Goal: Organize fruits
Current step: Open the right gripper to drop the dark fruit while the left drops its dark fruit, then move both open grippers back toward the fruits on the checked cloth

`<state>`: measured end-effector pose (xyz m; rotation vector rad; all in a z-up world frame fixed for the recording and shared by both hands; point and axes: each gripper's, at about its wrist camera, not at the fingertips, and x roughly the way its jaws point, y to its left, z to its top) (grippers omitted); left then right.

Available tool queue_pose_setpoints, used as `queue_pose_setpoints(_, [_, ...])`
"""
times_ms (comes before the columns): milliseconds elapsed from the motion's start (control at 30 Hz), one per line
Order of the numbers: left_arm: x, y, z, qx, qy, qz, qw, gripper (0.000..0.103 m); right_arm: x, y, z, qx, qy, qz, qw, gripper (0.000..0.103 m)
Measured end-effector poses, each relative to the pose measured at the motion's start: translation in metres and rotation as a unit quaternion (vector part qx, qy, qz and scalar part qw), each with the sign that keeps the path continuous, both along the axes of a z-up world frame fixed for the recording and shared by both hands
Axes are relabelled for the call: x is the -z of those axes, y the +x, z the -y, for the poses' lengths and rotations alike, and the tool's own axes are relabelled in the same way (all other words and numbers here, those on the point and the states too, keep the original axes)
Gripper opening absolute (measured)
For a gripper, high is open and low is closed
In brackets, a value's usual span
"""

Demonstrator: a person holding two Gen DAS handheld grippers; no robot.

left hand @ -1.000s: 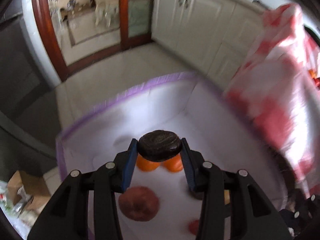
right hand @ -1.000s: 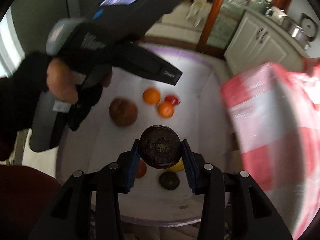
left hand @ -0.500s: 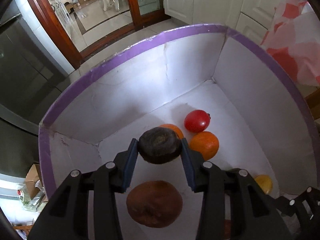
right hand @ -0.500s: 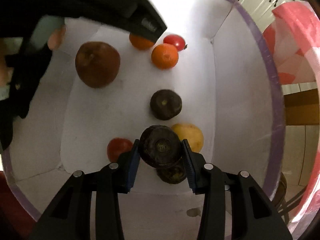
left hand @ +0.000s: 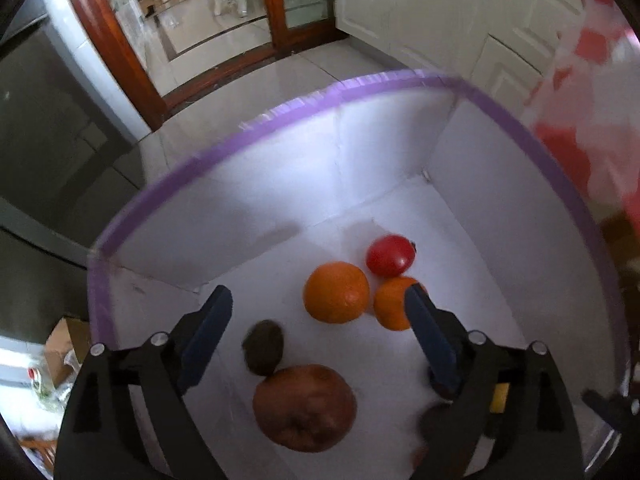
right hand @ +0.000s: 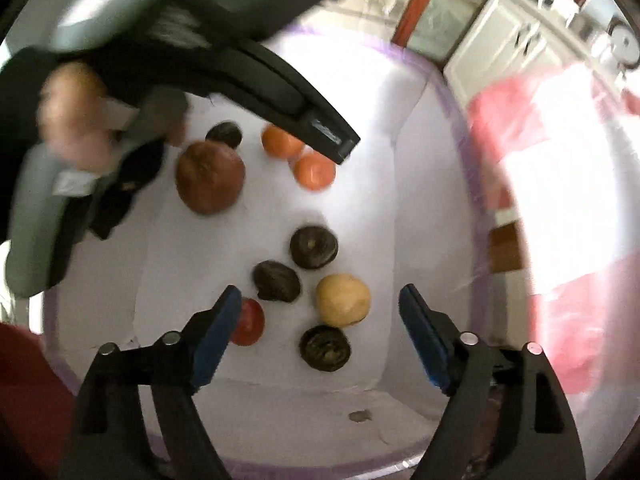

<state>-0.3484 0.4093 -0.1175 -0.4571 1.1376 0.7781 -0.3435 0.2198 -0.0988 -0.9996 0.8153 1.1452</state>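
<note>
A white box with a purple rim (left hand: 280, 114) holds the fruit. My left gripper (left hand: 318, 304) hangs over it, jaws opening, nothing between the pads. Below it a small dark fruit (left hand: 263, 346) lies on the floor against a big brown fruit (left hand: 304, 406), near two oranges (left hand: 336, 292) and a red tomato (left hand: 390, 255). My right gripper (right hand: 320, 300) is also opening and empty, above three dark fruits (right hand: 276, 280), a yellow fruit (right hand: 342, 300) and a red one (right hand: 248, 322). The left gripper's body (right hand: 280, 92) and the person's hand (right hand: 68, 120) cross the right wrist view's upper left.
A red and white checked cloth (right hand: 560, 200) hangs along the box's right side. White cabinets (left hand: 420, 12), a wooden door frame (left hand: 116, 48) and tiled floor lie beyond the box. A cardboard carton (left hand: 60, 348) sits on the floor at the lower left.
Both grippers held a dark fruit half a second ago; both have opened and the fruits now lie on the box floor. The left gripper's fruit rests beside the brown fruit.
</note>
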Motion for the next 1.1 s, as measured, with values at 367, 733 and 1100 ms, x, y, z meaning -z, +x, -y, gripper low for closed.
queue_pose_setpoints(367, [-0.188, 0.005, 0.063, -0.041, 0.201, 0.247, 0.9471, 0.101, -0.168, 0.006, 0.085, 0.009, 0.278, 0.102, 0.955, 0.086])
queue_pose_setpoints(733, [-0.233, 0.17, 0.225, 0.204, 0.11, 0.308, 0.9228, 0.101, -0.213, 0.137, 0.256, 0.275, 0.372, 0.171, 0.87, 0.087])
queue_pose_setpoints(1100, [-0.212, 0.389, 0.333, 0.247, 0.061, 0.342, 0.9047, 0.101, -0.176, 0.241, 0.373, 0.497, 0.412, 0.099, 0.757, 0.087])
